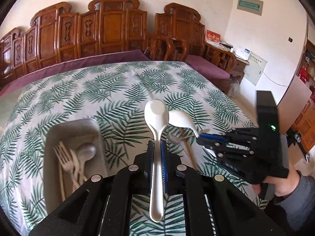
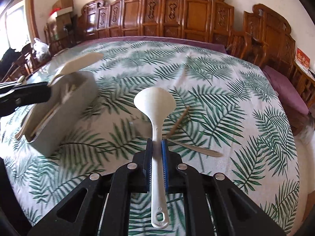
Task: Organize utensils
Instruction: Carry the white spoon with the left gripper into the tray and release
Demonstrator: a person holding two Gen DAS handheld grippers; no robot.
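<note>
A white ceramic soup spoon (image 1: 156, 137) was clamped by its handle in the left gripper (image 1: 156, 153), raised above the leaf-patterned tablecloth (image 1: 118, 90) just right of the grey rectangular tray (image 1: 51, 137) holding forks and spoons. A white plastic rice paddle (image 2: 155, 122) was gripped likewise in the right gripper (image 2: 157, 153).
</note>
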